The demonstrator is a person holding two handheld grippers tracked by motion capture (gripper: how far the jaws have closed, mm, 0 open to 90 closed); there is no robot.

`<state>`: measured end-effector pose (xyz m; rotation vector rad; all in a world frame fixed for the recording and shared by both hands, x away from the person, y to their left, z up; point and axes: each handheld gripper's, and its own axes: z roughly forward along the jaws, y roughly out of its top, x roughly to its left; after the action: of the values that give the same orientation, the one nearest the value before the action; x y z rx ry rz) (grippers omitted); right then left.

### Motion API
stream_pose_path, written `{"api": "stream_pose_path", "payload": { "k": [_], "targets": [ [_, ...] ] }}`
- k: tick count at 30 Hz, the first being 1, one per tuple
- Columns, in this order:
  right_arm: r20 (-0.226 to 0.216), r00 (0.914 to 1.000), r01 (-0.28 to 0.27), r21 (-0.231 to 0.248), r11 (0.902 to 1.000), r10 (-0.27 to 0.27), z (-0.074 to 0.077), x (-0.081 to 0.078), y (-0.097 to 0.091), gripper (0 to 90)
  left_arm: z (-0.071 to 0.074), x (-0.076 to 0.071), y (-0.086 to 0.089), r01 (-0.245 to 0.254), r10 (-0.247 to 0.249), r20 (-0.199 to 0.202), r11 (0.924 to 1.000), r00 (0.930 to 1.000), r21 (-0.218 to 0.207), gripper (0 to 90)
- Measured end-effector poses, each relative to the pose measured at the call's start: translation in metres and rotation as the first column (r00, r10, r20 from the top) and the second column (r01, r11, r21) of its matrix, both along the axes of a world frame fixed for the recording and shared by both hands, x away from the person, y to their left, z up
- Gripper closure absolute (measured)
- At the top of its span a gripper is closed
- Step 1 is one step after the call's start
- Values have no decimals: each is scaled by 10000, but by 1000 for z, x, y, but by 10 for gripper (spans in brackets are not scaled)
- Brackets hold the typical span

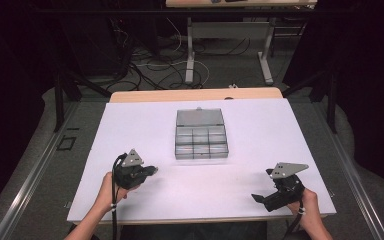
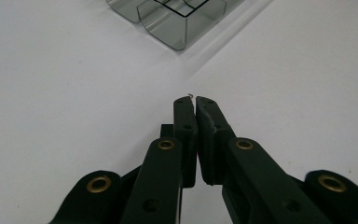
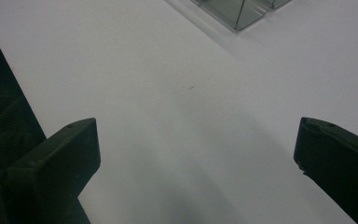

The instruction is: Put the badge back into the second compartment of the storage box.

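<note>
1. Our left gripper [image 2: 192, 100] pinches a tiny metal ring [image 2: 191, 96] at its tips, jaws together, near the clear compartment box [image 1: 200, 134].
2. Our right gripper [image 1: 261, 198] sits spread wide, holding nothing.
3. We judge the ring light, stiff, slippery; grip across its wire.

No text, label, brand, number or sign can be read anywhere in these views: none on the clear plastic compartment box [image 1: 201, 134] at centre frame, none on the white tabletop [image 1: 260, 130] around it.
</note>
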<state>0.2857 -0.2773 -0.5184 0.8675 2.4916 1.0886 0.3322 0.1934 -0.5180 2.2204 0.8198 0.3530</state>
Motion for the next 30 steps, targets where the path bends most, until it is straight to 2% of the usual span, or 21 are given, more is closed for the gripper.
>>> {"api": "stream_pose_path", "payload": {
  "k": [1,14,30],
  "targets": [
    [-114,9999,38,11,10000,-38,0,-1,0,1,1,0,0,-26,26,24,10000,10000,-12,879],
    [-101,9999,31,10,10000,-31,0,-1,1,1,8,1,0,-52,52,218,10000,9997,3,878],
    [-65,10000,13,-64,10000,-13,0,0,1,2,20,5,-9,28,-29,291,10000,9996,35,879]
  ]
}}
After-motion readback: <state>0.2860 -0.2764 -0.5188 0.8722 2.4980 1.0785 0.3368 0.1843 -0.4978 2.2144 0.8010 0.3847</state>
